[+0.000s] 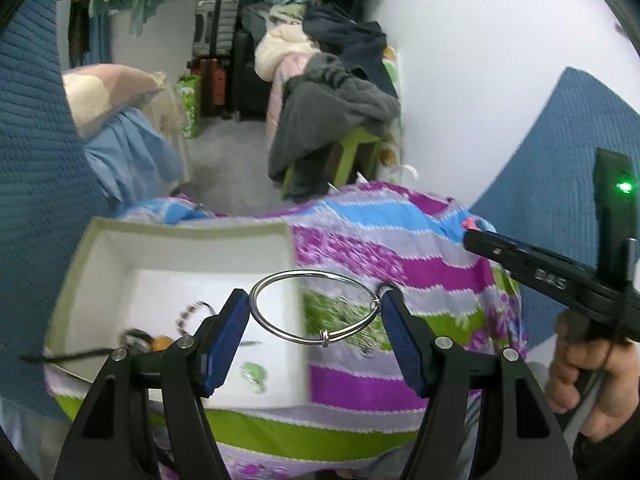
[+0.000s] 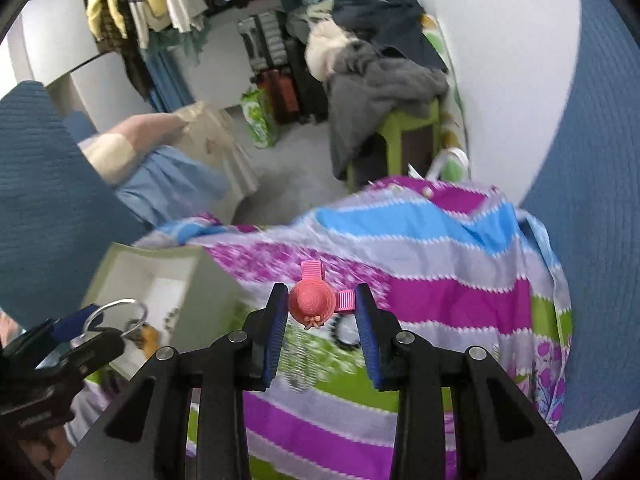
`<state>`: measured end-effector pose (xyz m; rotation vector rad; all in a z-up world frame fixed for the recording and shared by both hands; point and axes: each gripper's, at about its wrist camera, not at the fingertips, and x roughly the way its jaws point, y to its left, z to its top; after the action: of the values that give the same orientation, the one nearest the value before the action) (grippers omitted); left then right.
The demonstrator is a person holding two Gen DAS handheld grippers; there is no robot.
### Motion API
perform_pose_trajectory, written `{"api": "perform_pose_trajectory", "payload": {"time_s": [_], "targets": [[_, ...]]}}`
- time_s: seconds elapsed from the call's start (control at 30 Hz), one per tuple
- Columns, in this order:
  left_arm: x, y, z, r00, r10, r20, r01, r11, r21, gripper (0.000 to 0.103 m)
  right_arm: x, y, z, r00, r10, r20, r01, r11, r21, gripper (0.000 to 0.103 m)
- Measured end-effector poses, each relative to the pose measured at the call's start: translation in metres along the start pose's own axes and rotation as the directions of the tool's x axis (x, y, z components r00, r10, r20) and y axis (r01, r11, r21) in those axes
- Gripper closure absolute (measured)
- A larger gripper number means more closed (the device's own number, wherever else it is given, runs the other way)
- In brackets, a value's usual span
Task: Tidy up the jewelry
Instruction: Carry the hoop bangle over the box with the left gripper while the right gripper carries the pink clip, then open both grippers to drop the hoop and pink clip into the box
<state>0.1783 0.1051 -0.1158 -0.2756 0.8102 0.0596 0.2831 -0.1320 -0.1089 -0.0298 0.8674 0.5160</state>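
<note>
Striped cloth [image 1: 420,276] in purple, blue, green and grey covers the work surface, with piled clothes and a green stool behind it in a cluttered room. On the cloth's left side sits a pale open box [image 1: 100,248], its white floor already holding a few small pieces: a dark beaded loop, something orange, and a dark cord trailing over the rim. The left gripper [image 1: 316,312] stands wide, its blue pads pressing the two sides of a silver bangle [image 1: 316,306] that spans the gap, above the box's right wall. The right gripper [image 2: 322,308] is narrow, clamped on a pink hat-shaped hair clip [image 2: 313,300] held over the cloth, to the right of the box; a dark ring-like piece lies blurred on the cloth below it. Both pieces look lifted and ready to be carried to the box. To do this well, the bangle should probably go first, being nearest: lower it well inside the walls before the jaws ease apart, since a thin hoop held only by side pressure could spring or roll away. The clip should then be brought left and set on bare floor, clear of the loose cord.
</note>
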Motion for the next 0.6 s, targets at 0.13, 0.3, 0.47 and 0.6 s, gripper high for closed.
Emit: {"api": "perform_pose_trajectory", "payload": {"time_s": [0.13,0.3,0.47,0.6], "targets": [[-0.007,0.024,0.010,0.999,0.028,0.016,-0.028,1.000,-0.010,0.035,-0.001,0.031,0.009,0.999,0.048,0.007,-0.048,0.999,-0.021,0.072],[-0.007,0.061,0.012,0.998,0.063,0.003,-0.063,0.998,-0.022,0.035,0.007,0.069,0.005,0.996,0.091,0.003,-0.090,0.995,-0.040,0.072],[0.004,0.091,0.001,0.994,0.103,-0.034,-0.104,0.994,-0.027,0.035,0.022,0.106,-0.014,0.990,0.135,-0.025,-0.137,0.989,-0.063,0.072],[0.014,0.115,-0.009,0.992,0.109,-0.064,-0.112,0.992,-0.054,0.035,0.038,0.130,-0.028,0.987,0.143,-0.071,-0.149,0.984,-0.094,0.072]]}}
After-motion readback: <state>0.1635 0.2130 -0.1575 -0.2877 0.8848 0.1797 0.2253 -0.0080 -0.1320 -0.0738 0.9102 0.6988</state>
